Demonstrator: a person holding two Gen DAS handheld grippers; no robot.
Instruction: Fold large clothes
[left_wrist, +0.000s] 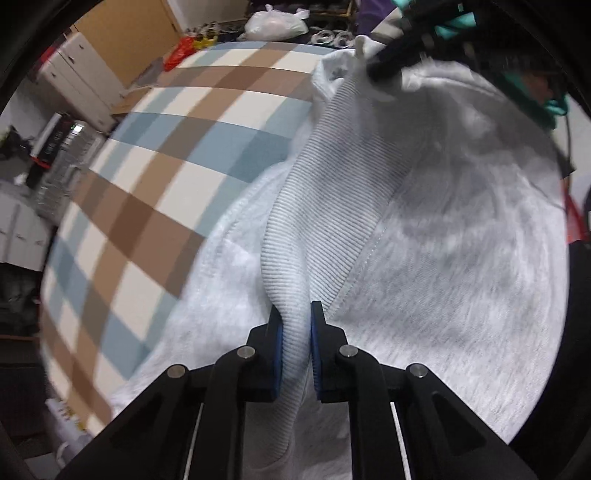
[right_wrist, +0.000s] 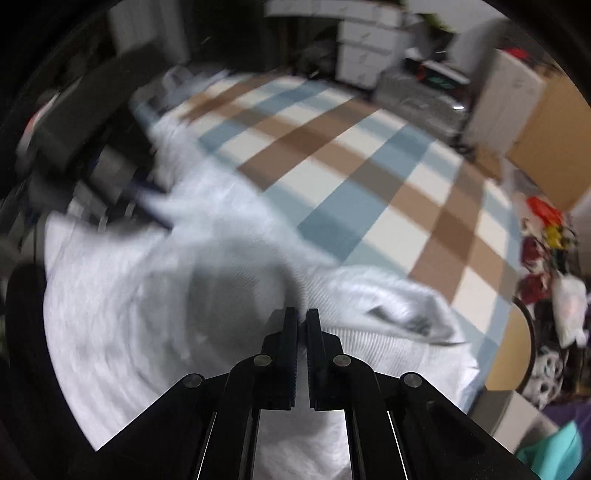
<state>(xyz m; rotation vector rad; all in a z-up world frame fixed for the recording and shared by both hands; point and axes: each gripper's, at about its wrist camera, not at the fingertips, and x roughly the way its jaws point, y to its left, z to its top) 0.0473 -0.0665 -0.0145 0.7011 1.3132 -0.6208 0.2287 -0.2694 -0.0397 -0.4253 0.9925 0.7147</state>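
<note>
Both claws clamped on the grey sweatshirt (left_wrist: 443, 229) lying on the checked mat (left_wrist: 177, 155): left gripper (left_wrist: 296, 325) pinches its ribbed hem (left_wrist: 317, 206), right gripper (right_wrist: 302, 325) nips fabric further along, so the edge lifts evenly for a fold.

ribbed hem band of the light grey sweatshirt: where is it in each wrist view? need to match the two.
Left wrist: the ribbed hem band runs from upper centre down to bottom centre, pinched between the left gripper's blue pads.
Right wrist: blurred, the band lies lower right of centre, running right from the shut right gripper; fabric sits between the fingers.
Shared landmark: the blue, brown and cream checked cover under the sweatshirt.
</note>
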